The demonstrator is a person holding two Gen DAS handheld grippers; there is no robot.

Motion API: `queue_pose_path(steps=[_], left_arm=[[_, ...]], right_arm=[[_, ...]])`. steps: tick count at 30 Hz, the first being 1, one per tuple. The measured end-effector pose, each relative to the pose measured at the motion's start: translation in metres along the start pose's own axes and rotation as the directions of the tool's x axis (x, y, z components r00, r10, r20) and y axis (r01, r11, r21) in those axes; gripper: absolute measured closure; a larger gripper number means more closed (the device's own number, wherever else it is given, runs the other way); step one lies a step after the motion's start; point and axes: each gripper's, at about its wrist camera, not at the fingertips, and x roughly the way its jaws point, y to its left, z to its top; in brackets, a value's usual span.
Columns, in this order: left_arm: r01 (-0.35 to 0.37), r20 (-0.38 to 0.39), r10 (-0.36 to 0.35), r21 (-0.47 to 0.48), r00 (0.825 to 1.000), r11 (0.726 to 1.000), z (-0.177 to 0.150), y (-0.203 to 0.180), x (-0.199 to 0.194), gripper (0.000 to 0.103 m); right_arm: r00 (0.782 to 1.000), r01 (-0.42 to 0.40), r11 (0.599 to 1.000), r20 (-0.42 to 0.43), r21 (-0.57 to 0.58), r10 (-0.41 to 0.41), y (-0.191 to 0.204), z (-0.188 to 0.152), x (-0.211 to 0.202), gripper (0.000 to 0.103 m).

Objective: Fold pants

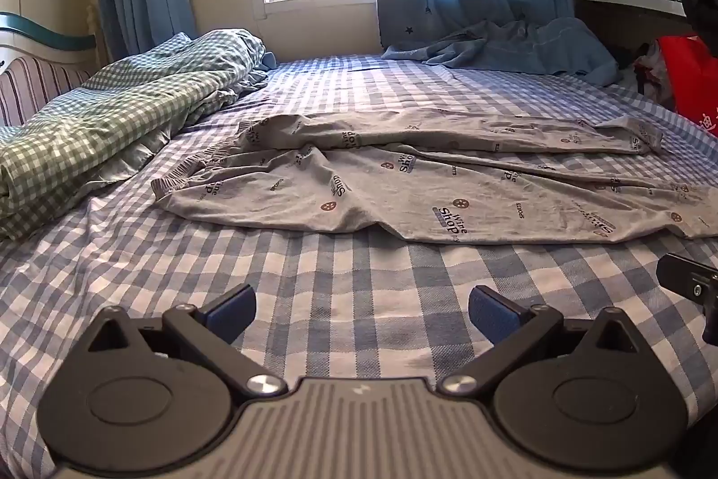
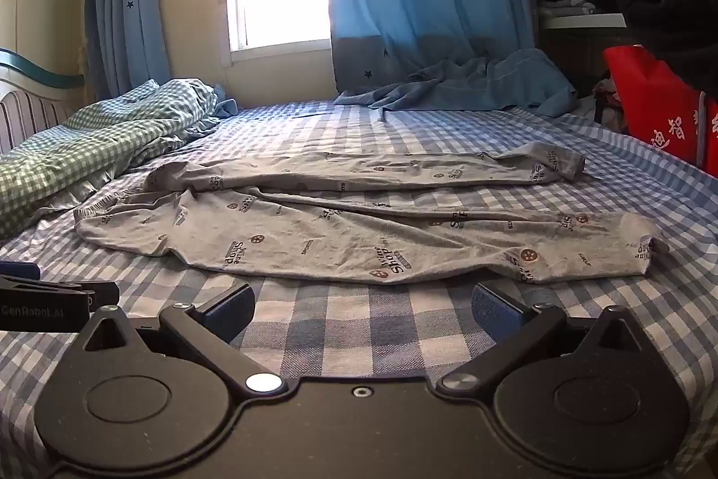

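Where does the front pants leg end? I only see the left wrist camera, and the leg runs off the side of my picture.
Observer: In the right wrist view, the near leg of the pants ends at a cuff. The cuff lies flat on the checked sheet, and more sheet shows beyond it.
Operator: Is the other gripper holding that cuff?
Observer: No. The right gripper is open and holds nothing. It is over bare sheet, just short of the pants' near edge.
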Motion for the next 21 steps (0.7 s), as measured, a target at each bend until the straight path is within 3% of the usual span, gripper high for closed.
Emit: queue_pose_path(steps=[21], left_arm=[[-0.023,-0.014,0.023,0.015,1.000,1.000,-0.0030,0.0038,-0.0009,0.000]], right_arm=[[1.000,0.001,1.000,-0.007,0.001,-0.001,0.0006,0.0025,0.0015,0.001]])
